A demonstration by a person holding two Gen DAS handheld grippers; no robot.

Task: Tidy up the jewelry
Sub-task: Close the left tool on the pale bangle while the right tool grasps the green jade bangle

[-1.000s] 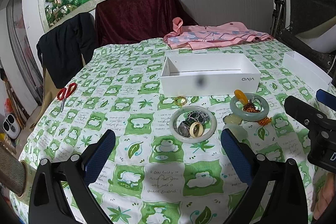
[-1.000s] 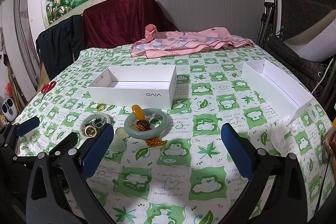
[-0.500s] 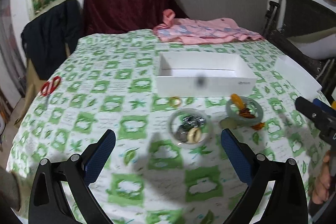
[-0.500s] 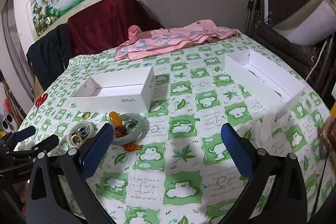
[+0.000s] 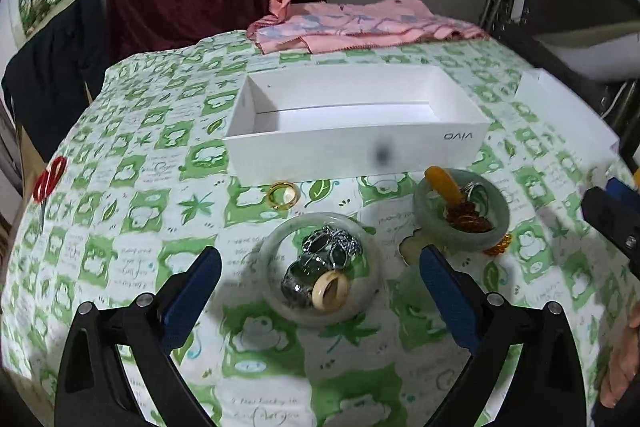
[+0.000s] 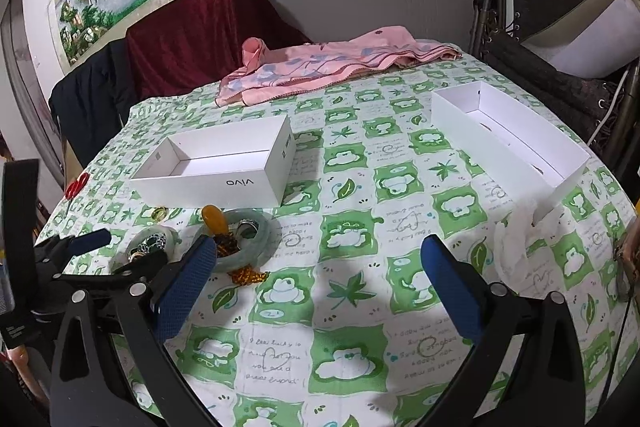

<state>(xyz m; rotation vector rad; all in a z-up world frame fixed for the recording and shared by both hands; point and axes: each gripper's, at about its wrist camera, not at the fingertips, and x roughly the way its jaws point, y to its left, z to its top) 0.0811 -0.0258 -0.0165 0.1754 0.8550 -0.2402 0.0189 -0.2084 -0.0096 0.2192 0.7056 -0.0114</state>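
The left gripper (image 5: 320,283) has come forward and down over the last second, so the pale bangle (image 5: 276,301) that lay well ahead of its fingers now sits directly between the two blue pads (image 5: 192,291), with the small rings (image 5: 320,275) heaped inside it: dark silver ones and a cream ring (image 5: 330,291) nearest the camera. The jaws have just been closing a little, yet they stand wide, and neither pad touches the bangle; nothing is gripped. Just beyond the fingertips a gold ring (image 5: 283,195) lies loose on the green-patterned tablecloth (image 5: 120,227), and beyond that stands the open white box (image 5: 352,151), empty as far as can be seen. Off the right fingertip sits the green bangle (image 5: 460,235) with an amber piece and beads piled in it. The right gripper (image 6: 320,291) has barely shifted lately; its fingers are spread wide over bare cloth, holding nothing, with the second white box (image 6: 512,131) far ahead to its right. The move suggests the left gripper has picked the pale bangle heap as its first target; no jewelry is in either box yet, so sorting appears to be only starting.
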